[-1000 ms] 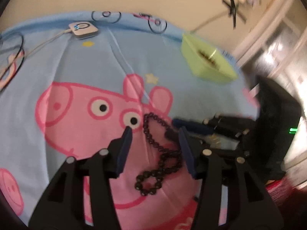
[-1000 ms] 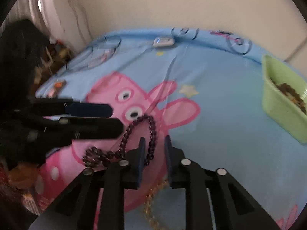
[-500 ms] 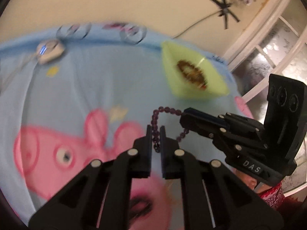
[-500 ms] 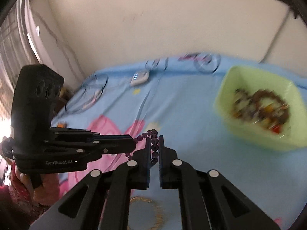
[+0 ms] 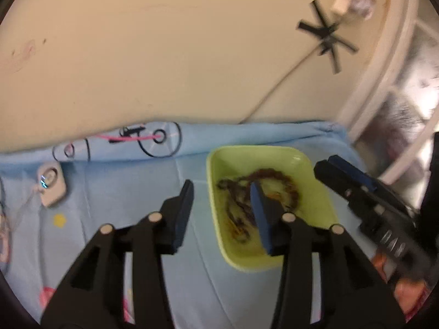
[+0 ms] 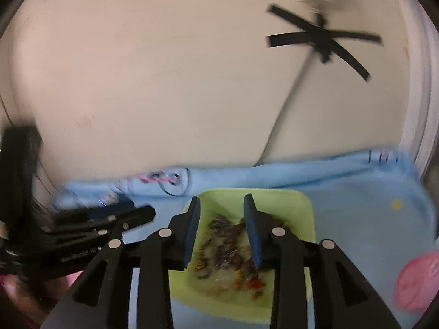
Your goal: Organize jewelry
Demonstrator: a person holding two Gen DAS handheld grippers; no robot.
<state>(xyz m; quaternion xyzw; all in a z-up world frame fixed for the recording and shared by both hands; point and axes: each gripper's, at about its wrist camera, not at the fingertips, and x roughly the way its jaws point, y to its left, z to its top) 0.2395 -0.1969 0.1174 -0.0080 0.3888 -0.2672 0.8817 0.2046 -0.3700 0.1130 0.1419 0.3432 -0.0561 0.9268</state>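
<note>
**Both claws let go above the green tray**

The left claw (image 5: 222, 200) and right claw (image 6: 221, 216) hang over the green tray (image 6: 307, 208) on the blue cartoon sheet (image 5: 123, 181). Their jaws are opening with nothing between them, so both are released. The beaded jewelry (image 5: 274, 176) lies heaped inside the tray, which gathers the strands in one place.

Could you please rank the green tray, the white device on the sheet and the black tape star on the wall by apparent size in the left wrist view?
1. green tray
2. black tape star
3. white device
The star is farther away, so true sizes are unsure.
</note>
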